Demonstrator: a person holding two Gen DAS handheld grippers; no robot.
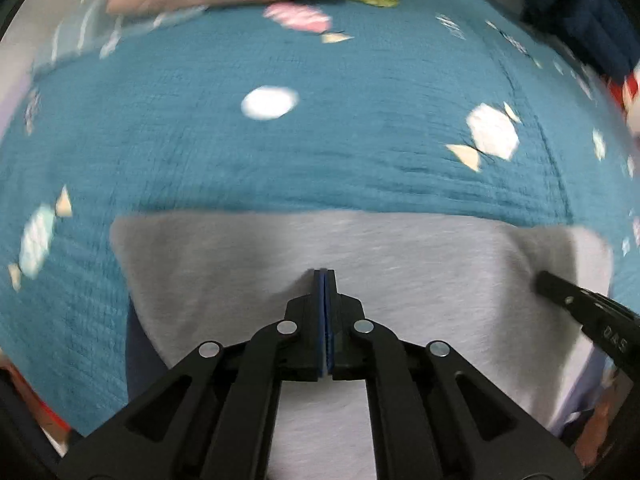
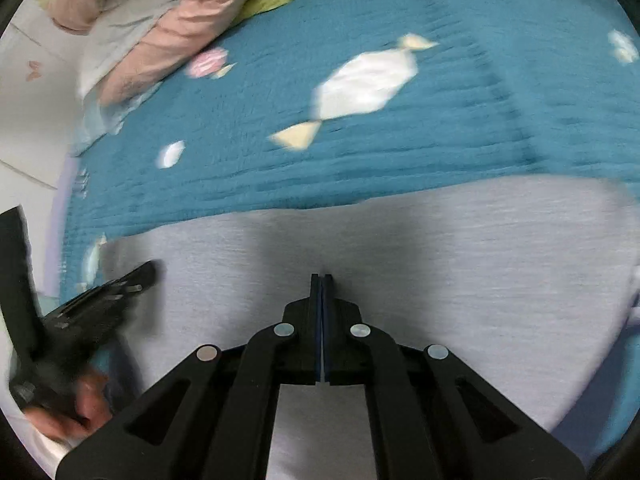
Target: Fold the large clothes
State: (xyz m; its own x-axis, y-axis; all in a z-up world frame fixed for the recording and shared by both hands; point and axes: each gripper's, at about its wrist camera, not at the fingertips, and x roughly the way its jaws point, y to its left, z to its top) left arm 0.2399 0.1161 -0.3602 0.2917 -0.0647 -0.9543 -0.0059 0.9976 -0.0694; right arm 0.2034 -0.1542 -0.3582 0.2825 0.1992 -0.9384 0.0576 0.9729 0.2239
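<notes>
A: Grey jersey, the garment [image 1: 400, 248], lay flat on the teal bedspread [image 1: 280, 160] near its front edge; we saw a straight far hem and no creases.

B: We held the left gripper [image 1: 324, 274] and right gripper [image 2: 321, 279] pressed together, pinching nothing we could see; we judged both poised above the cloth to smooth it.

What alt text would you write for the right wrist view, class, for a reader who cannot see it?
The right gripper, jaws shut, points down at a grey garment spread on a teal bedspread printed with sweets. The left gripper reaches in at the left edge; pink bedding lies bunched at the far side.
</notes>
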